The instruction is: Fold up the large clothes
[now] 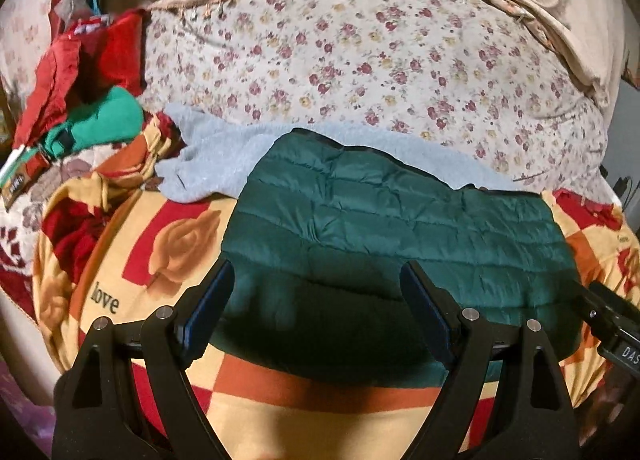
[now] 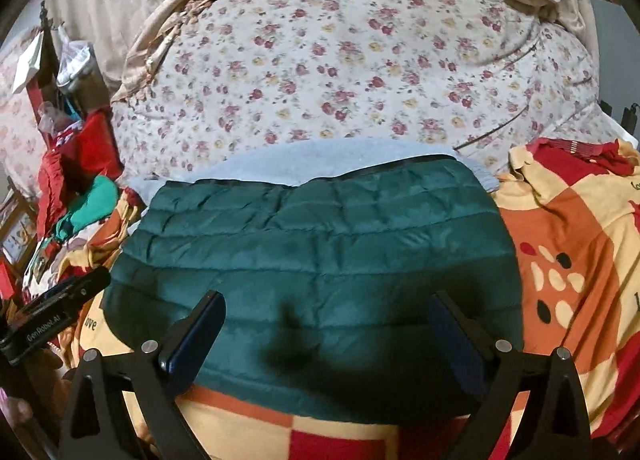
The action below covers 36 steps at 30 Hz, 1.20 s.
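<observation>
Jacket: dark green quilted jacket [image 1: 400, 228] lies folded flat on the bed, on the red, orange and yellow rose blanket [image 1: 168, 260] near the bed's front edge.
Long axis: runs side to side along the front edge; the quilting seams follow the same line, and a dark trimmed edge faces the far side of the bed.
Beneath it: a pale blue fleece [image 1: 216, 160] sticks out past the jacket's far edge and its left end.
Behind: flowered sheet [image 1: 360, 60] covers the far part of the bed; a beige fringed cloth [image 1: 520, 12] lies along the far edge.
Left corner: red and bright green clothes [image 1: 92, 100] in a heap.
Left claw [image 1: 316, 292]: wide apart, nothing between the blue pads, above the jacket's near-left part.
Right claw [image 2: 328, 324]: spread wide and empty, above the jacket's near edge; no pad touches the cloth.
</observation>
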Each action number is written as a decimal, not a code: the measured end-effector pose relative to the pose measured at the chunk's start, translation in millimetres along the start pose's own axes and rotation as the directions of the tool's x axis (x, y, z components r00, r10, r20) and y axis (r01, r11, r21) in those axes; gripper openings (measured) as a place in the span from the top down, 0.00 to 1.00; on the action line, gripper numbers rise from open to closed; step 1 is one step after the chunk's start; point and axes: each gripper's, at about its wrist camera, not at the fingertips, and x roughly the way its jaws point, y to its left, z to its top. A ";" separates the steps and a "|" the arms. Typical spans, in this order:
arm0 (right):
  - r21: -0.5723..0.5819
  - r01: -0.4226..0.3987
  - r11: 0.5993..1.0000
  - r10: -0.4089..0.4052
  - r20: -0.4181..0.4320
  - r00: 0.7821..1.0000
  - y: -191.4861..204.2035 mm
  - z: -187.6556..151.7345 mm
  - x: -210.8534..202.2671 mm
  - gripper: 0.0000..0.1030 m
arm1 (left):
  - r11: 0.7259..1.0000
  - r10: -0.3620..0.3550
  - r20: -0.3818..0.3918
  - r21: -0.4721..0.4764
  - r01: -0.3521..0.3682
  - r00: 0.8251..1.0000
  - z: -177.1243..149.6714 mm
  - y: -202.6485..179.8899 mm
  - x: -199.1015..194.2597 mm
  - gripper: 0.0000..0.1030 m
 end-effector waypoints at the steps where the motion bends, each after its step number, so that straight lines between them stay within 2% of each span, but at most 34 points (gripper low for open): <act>1: -0.004 0.000 1.000 0.000 0.006 1.000 3.4 -1.1 -1.6 0.03 | 1.000 0.006 0.006 0.008 -0.006 1.000 -1.7 -1.8 -2.0 0.17; 14: -0.098 0.048 0.994 -0.042 0.057 0.997 37.4 -13.5 -16.0 0.03 | 0.999 0.029 0.057 0.020 -0.030 0.998 -9.3 -7.8 -24.6 0.17; 36: -0.074 0.070 0.995 -0.067 0.044 0.997 34.9 -17.2 -12.0 0.03 | 0.999 0.040 0.049 0.034 -0.041 0.998 -15.6 -16.5 -22.0 0.17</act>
